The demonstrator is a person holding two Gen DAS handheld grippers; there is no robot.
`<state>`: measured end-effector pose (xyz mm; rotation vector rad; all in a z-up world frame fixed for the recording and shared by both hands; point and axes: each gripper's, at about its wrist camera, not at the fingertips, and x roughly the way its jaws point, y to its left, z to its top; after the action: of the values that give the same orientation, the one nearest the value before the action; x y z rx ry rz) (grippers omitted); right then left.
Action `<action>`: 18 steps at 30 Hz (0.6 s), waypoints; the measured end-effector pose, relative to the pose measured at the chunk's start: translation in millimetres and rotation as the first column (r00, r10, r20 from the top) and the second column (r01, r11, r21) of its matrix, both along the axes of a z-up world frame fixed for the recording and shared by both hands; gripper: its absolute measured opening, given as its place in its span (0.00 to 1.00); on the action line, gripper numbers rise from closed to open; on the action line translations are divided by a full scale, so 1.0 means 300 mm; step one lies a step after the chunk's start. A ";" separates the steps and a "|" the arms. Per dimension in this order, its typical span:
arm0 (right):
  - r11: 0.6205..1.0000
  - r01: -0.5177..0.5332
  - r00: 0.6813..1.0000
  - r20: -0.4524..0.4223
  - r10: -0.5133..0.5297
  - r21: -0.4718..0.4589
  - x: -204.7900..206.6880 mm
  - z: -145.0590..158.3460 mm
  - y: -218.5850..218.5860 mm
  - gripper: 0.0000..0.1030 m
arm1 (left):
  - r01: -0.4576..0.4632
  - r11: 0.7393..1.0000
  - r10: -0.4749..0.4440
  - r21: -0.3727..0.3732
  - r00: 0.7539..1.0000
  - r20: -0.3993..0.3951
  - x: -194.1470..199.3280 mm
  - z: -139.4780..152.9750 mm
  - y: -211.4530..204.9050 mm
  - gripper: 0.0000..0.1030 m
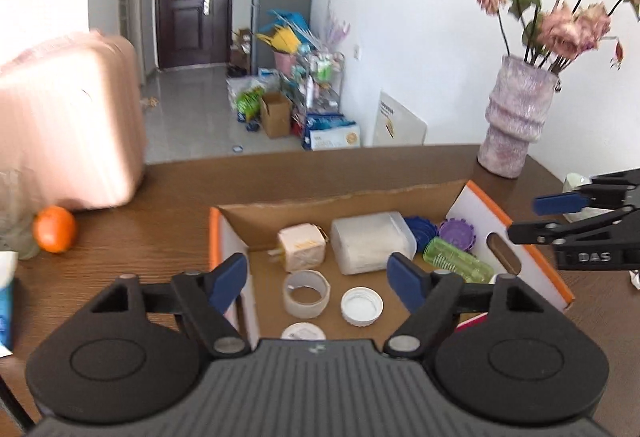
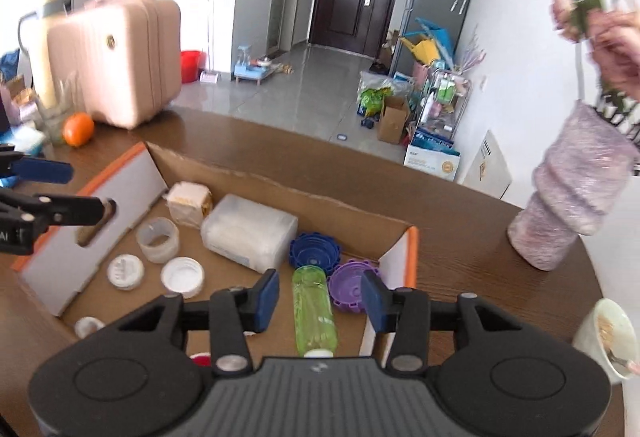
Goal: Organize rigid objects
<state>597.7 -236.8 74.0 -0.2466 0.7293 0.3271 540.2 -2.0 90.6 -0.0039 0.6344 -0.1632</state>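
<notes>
The right tongs (image 2: 320,297) are standing apart and empty over the translucent green plastic bottle (image 2: 314,311), which is lying flat inside the open cardboard box (image 2: 280,189) on the brown wooden counter (image 2: 480,265). Its long axis is running toward the right wrist camera, white cap nearest. The risk is that a closing pad is likely catching the purple toothed plastic lid (image 2: 350,287) just beside it, or the round bottle is rolling away. The left tongs (image 1: 318,283) are hanging wide and empty above the white tape roll (image 1: 306,295).

Tape roll (image 1: 306,294) and bottle (image 1: 458,261) lie in the box (image 1: 516,233) on the table (image 1: 168,193).
</notes>
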 end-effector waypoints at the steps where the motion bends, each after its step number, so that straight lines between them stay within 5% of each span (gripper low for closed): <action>1: 1.000 0.001 1.000 0.010 -0.001 0.011 -0.032 0.026 -0.012 0.52 | -0.004 1.000 0.004 0.001 1.000 0.011 -0.029 0.023 0.008 0.81; 8: 1.000 0.004 0.995 0.095 -0.006 0.024 -0.271 0.172 -0.055 0.59 | -0.037 0.999 0.035 0.018 0.994 0.104 -0.269 0.149 0.027 0.91; 11: 0.999 0.018 0.989 0.146 -0.024 0.045 -0.377 0.206 -0.076 0.74 | -0.065 0.997 0.058 0.029 0.979 0.196 -0.390 0.178 0.024 0.95; 18: 0.984 0.077 0.913 0.386 -0.136 0.164 -0.677 0.218 -0.113 0.92 | -0.099 0.995 0.095 -0.008 0.927 0.362 -0.654 0.171 0.016 1.00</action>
<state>394.5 -270.9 139.3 -0.1272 0.3140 0.2149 344.1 2.7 142.0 0.0046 0.2645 -0.0615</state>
